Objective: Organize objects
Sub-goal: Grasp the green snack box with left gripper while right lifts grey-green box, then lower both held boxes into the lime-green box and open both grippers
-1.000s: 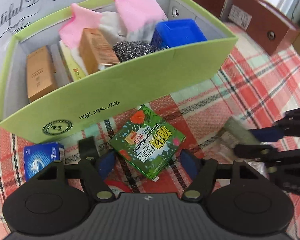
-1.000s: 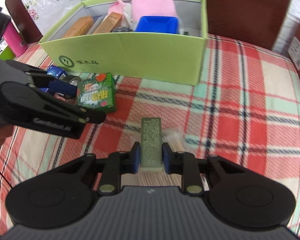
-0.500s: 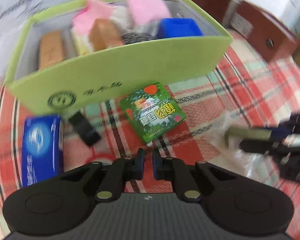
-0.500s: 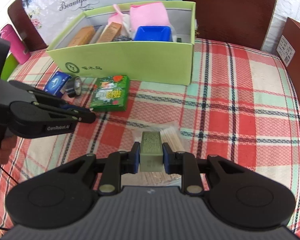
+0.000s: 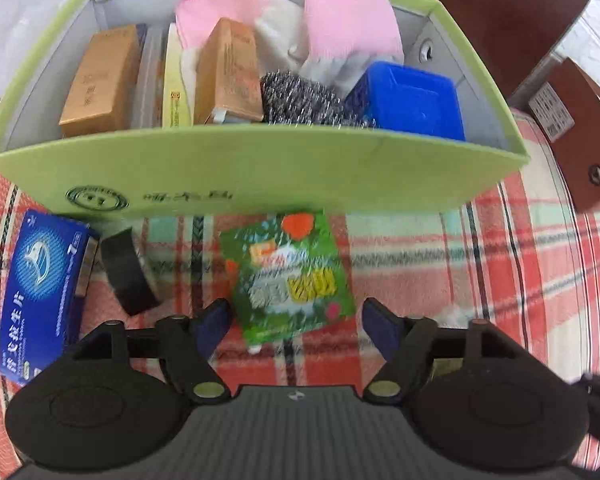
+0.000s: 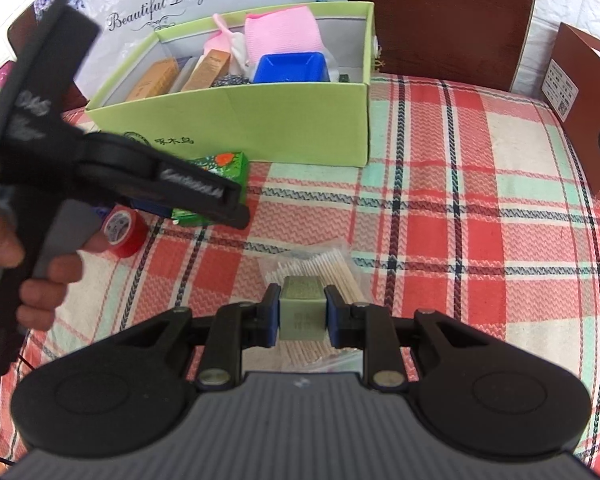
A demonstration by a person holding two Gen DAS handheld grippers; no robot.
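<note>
Since half a second ago, the left gripper (image 5: 296, 322) has swung back toward the green packet (image 5: 290, 276) and its jaws have just been opening, so now they stand wide on each side of the packet's near end without pressing it. That packet lies flat on the checked tablecloth (image 6: 452, 208), just in front of the light green box (image 5: 260, 168), with a roll of black tape (image 5: 128, 272) and a blue box (image 5: 40, 296) beside it. Over a bag of cotton swabs (image 6: 320, 268), the right gripper (image 6: 302, 314) squeezes a small grey-green box (image 6: 302, 312) tight.
</note>
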